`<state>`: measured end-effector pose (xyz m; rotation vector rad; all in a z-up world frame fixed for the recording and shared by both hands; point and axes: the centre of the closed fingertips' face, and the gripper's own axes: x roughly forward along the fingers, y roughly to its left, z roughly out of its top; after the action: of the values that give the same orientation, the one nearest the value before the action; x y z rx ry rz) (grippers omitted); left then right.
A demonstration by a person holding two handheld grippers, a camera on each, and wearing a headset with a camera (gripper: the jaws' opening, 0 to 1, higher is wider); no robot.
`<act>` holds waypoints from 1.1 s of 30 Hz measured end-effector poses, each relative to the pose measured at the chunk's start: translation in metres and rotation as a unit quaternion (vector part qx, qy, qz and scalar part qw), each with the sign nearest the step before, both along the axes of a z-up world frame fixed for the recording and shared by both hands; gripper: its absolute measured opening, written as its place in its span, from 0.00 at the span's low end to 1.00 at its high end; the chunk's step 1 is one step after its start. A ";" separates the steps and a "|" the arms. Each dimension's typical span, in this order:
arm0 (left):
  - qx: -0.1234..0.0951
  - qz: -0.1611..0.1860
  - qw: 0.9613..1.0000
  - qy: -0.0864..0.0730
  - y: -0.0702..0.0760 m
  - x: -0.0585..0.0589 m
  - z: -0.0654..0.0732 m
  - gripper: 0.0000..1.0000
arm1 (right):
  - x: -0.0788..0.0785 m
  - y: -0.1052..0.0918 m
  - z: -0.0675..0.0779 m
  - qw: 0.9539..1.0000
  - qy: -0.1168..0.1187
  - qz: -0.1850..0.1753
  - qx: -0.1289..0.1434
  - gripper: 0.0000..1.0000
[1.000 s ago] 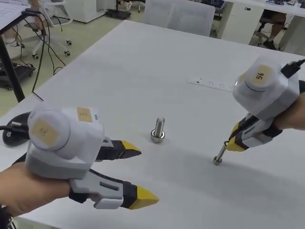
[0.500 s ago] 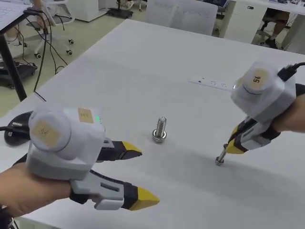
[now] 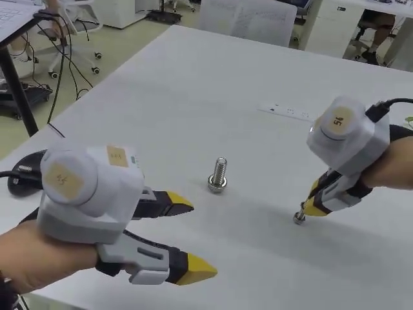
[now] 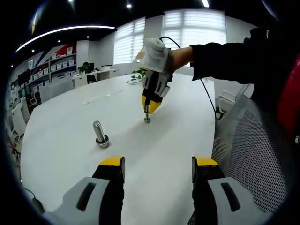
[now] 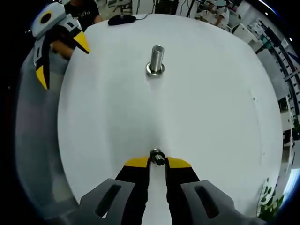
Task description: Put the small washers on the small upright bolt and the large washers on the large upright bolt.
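The right gripper (image 5: 158, 162) has its jaws drawn narrow, pinched on the shank of the small bolt (image 5: 157, 156), whose threaded end pokes up between the yellow tips. From where I stand, the small bolt (image 3: 299, 217) has its head down on the white table (image 3: 193, 97) and leans a little, its upper part taken in by the right gripper (image 3: 311, 208). That gripper points steeply downward, tips almost at the tabletop, and the right hand (image 3: 395, 165) comes in from the right edge with the wrist raised above the work. A black cable (image 3: 390, 103) runs off the gripper's back. Seen from the other side, the same hand (image 4: 180, 56) reaches out of a dark sleeve (image 4: 225, 58) and bears straight down over the small bolt (image 4: 146, 116).

The left gripper (image 3: 187, 236) stands wide open, holding nothing, its two yellow tips well apart. It hovers above the table's near edge, lying roughly level and aimed across towards the bolts, with the left hand (image 3: 29, 258) wrapped round the body from behind.

The large bolt (image 3: 218, 175) stands upright on its head, by itself, between the two grippers and well apart from both. It sits to the left of the small bolt, nearer the table's middle. Farther back lies a white power strip (image 3: 287, 113).
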<state>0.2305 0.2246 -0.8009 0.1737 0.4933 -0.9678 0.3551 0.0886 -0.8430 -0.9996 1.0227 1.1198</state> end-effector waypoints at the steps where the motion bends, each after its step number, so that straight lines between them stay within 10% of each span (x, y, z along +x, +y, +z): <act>1: 0.000 0.000 1.000 0.000 0.000 0.000 0.000 0.57 | 0.000 0.000 -0.001 1.000 0.001 0.000 -0.001 0.14; 33: 0.001 0.003 1.000 0.002 0.001 0.001 0.000 0.57 | -0.003 0.001 -0.021 1.000 0.008 0.001 0.003 0.18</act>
<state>0.2313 0.2256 -0.8008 0.1733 0.4982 -0.9627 0.3524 0.0897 -0.8636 -0.9884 1.0307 1.1322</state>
